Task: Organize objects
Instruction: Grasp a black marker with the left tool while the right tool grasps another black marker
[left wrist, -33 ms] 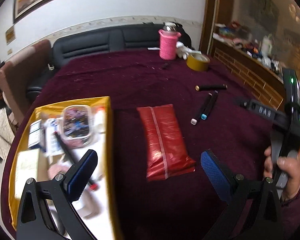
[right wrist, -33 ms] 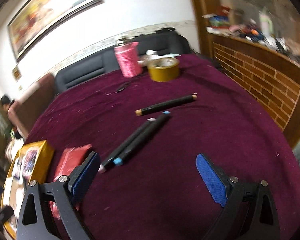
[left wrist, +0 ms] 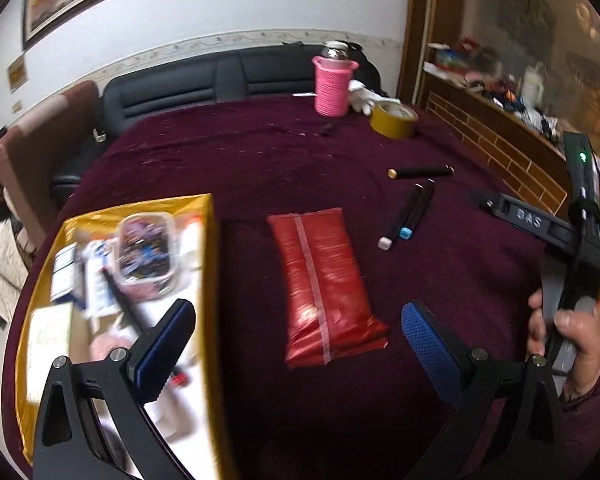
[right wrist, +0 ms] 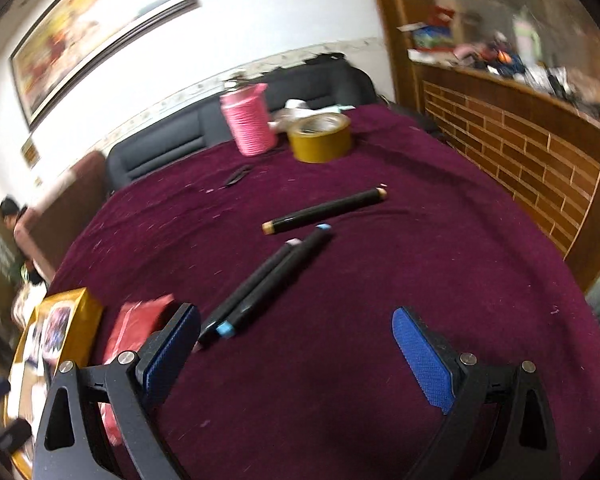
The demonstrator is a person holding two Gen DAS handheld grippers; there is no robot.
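Both tools empty, jaws apart. Left gripper (left wrist: 296,342) hovers near the red pouch (left wrist: 322,280), just right of the gold box (left wrist: 210,280), probably next in. Right gripper (right wrist: 296,344) faces 2 markers (right wrist: 260,288) lying side by side; 3rd marker (right wrist: 324,210) farther.

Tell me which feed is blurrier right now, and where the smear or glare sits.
Left wrist view: gold box contents smeared, red pouch sharp but glary. Right wrist view: blurrier overall, paired markers and painting streaked, the hand-held gripper fingers crisp. Both bend at the edges.
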